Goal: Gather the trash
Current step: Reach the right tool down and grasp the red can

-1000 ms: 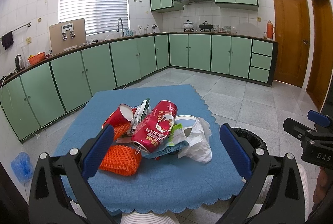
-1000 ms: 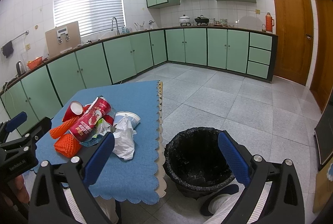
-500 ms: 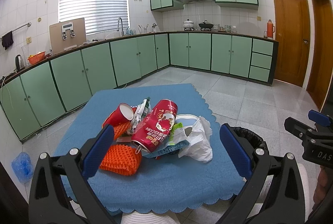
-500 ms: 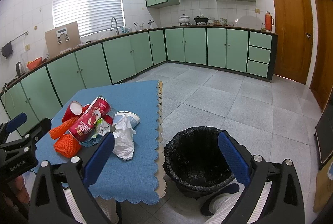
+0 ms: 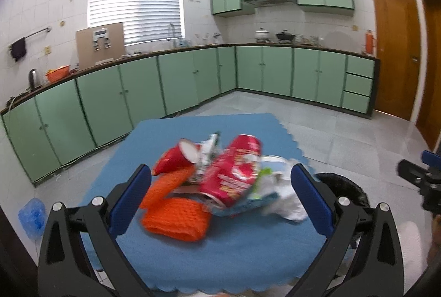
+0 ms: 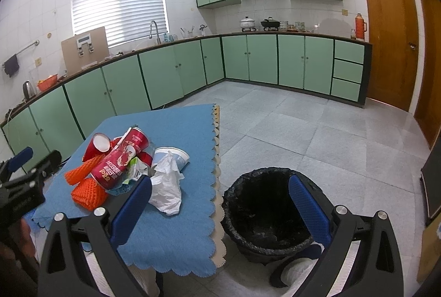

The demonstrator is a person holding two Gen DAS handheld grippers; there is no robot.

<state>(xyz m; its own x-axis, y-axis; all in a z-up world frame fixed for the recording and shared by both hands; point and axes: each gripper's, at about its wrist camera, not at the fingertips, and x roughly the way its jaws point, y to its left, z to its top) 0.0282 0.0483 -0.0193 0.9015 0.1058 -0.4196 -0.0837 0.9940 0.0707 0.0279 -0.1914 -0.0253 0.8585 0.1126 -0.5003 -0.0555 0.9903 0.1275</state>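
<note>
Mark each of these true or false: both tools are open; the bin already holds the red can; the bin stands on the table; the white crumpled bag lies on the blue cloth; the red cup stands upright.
1. Both tools are open. True: the left tool and right tool hold nothing.
2. The bin holds the red can. False: the red can lies in the pile on the table; the bin looks empty.
3. The bin stands on the table. False: it stands on the floor beside it.
4. The white crumpled bag lies on the blue cloth. True.
5. The red cup stands upright. False: it lies tipped.
</note>
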